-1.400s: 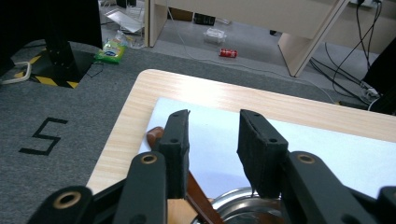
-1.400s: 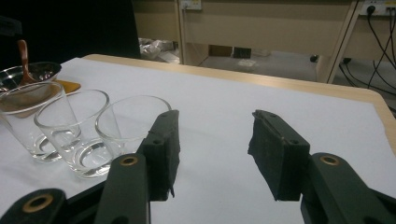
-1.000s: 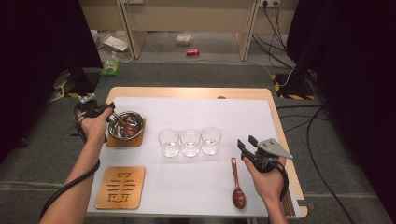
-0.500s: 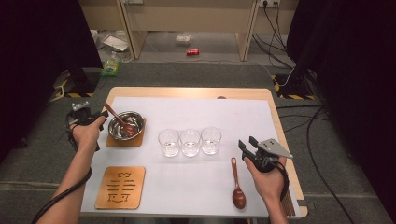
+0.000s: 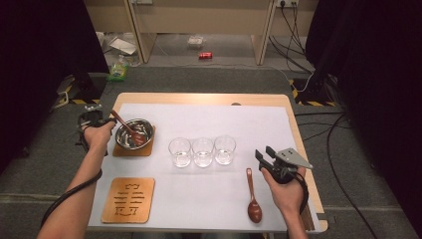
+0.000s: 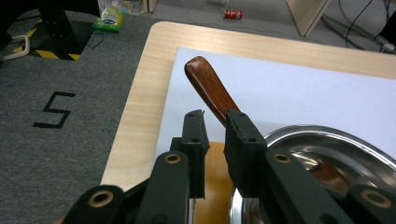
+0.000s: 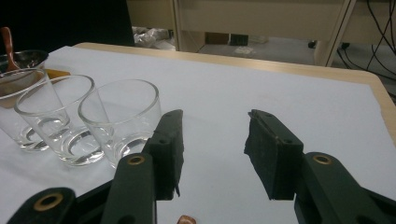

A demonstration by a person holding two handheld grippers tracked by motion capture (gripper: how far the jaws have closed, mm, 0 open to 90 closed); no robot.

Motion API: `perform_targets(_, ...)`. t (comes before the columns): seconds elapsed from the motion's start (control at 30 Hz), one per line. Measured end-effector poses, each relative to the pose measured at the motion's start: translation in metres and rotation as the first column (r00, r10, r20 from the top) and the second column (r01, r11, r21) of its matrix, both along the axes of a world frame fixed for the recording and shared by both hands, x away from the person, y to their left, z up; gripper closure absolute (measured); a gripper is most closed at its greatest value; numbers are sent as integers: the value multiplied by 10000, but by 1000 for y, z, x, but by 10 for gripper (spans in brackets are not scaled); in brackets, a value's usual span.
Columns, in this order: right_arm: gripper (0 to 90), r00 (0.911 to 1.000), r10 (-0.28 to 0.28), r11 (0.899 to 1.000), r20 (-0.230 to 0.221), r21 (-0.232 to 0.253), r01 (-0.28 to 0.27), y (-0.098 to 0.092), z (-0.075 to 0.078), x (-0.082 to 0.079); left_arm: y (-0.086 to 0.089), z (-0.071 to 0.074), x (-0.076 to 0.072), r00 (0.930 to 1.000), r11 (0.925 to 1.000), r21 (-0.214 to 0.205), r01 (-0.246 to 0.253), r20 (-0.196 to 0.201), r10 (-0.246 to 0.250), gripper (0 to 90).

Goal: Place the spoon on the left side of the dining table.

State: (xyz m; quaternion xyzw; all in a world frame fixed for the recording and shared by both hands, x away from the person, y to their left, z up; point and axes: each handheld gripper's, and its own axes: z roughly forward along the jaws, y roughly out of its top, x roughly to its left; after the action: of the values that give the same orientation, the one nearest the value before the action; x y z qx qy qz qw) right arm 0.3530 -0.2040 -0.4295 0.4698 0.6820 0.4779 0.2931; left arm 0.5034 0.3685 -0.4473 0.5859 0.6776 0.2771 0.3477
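Observation:
A steel bowl [image 5: 134, 133] stands on a wooden coaster [image 5: 130, 150] at the table's left. A brown wooden spoon [image 6: 208, 86] leans in it, handle pointing up and left. My left gripper [image 5: 102, 120] is at the bowl's left rim; its jaws have just been closing and stand narrow. The handle runs behind the right jaw's tip, and the gap between the pads [image 6: 198, 140] is bare. At the right, my right gripper [image 5: 264, 152] hovers open above the white sheet. A second wooden spoon [image 5: 253, 199] lies just left of that hand. Three empty glasses [image 5: 203, 152] stand in a row mid-table.
A second coaster with a cut-out pattern [image 5: 128, 199] lies at the front left. The wooden table edge [image 5: 149, 97] borders the white sheet. On the floor beyond lie a red can [image 5: 205, 55], a green packet [image 5: 118, 72] and cables [image 5: 298, 30].
My left hand has drawn back from over the bowl to its left rim and sunk a little, and its jaws have narrowed. The right hand has not moved.

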Motion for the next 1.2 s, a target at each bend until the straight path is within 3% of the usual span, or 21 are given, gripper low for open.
perform_targets(0.37,559,10000,-47,10000,1,62,47,-4,-1,2,-12,0,16,9993,9987,398,328,-214,-320,764)
perform_targets(0.63,560,10000,-81,9999,-35,122,81,-5,0,0,-10,3,9,9996,9983,515,288,-82,-285,686)
perform_targets(0.9,574,9995,-191,9997,-262,121,194,-5,0,2,-5,15,-26,9977,9995,127,278,609,-285,558)
perform_targets(1.0,587,9984,-289,9993,-493,203,299,-7,-1,2,-7,20,-47,9934,9978,-380,537,1035,-495,531)
perform_targets(1.2,602,9936,-475,9989,-1027,-3,477,-13,-2,6,-17,24,-92,9814,9927,-421,1131,1608,-1050,492)
